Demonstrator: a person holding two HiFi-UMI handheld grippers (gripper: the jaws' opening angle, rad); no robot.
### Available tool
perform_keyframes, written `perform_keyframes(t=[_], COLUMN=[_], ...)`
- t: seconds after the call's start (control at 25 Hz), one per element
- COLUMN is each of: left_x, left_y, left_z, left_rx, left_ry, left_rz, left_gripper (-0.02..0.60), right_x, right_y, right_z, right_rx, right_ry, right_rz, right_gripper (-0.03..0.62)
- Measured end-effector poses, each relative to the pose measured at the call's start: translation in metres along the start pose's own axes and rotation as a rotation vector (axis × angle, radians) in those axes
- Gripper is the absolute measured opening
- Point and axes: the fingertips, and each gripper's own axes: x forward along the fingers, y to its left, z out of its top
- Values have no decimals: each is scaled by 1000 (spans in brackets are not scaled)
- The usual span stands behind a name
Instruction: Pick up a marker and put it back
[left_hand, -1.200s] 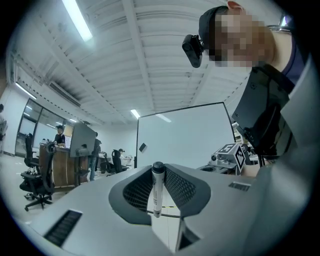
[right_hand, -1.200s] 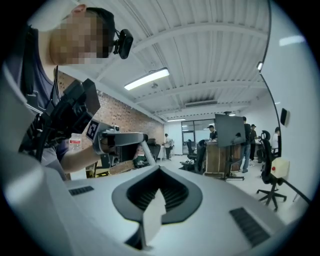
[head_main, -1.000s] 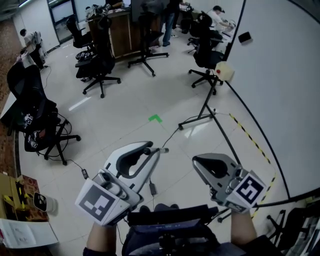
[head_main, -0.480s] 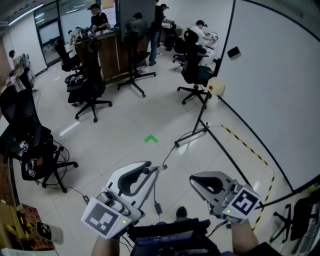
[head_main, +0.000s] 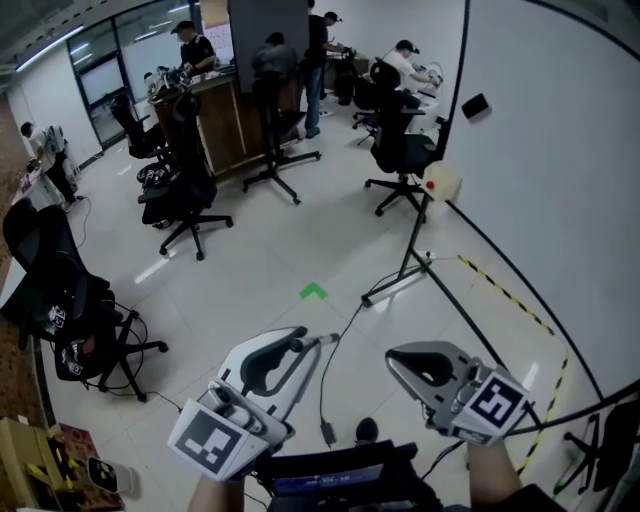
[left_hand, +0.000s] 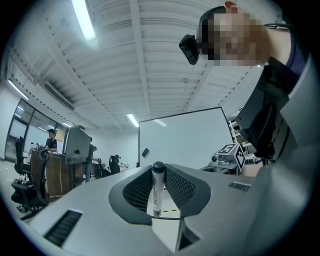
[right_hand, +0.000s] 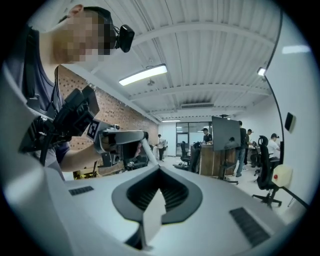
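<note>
Marker (left_hand: 156, 192) between left tongs (left_hand: 157, 171): left gripper view alone shows label.

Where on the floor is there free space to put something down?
Bare tiles surround the green floor mark, between the office chairs and the black stand base. Crowded: the left edge, with a loaded black chair, and the floor nearest the person, where a cable runs.

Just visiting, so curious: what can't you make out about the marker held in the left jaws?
- Print on the marker: too small to read, left gripper view.
- Its lower end: hidden by the jaws, left gripper view.
- Part of the whiteboard: cut off by the head view's right edge; no marker tray shows.
</note>
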Motion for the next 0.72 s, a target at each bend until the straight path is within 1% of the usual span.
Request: perform_keyframes(t=[0.16,0.32,0.48,0.6,0.72], left_x=[45,94,137,161,177], left_y=[10,19,30,35,44], left_z=[-11,-16,-20,-24,-27], left_rx=[15,17,31,46,40], left_ry=[25,42,57,66,62], left_rz=[20,46,62,62,53], left_gripper=[71,71,71,71,71], right_x=[1,-3,-5,-4,-2], right_y=[-46,-93,-138,-161,-179], right_z=[-10,-18,-22,-27,-27], right_rx=[0,21,41,45,50], right_ry=[-15,-7,-22,-20,-34], right_rz=[29,61,83,90,69], right_gripper=[12,12,11,12,12])
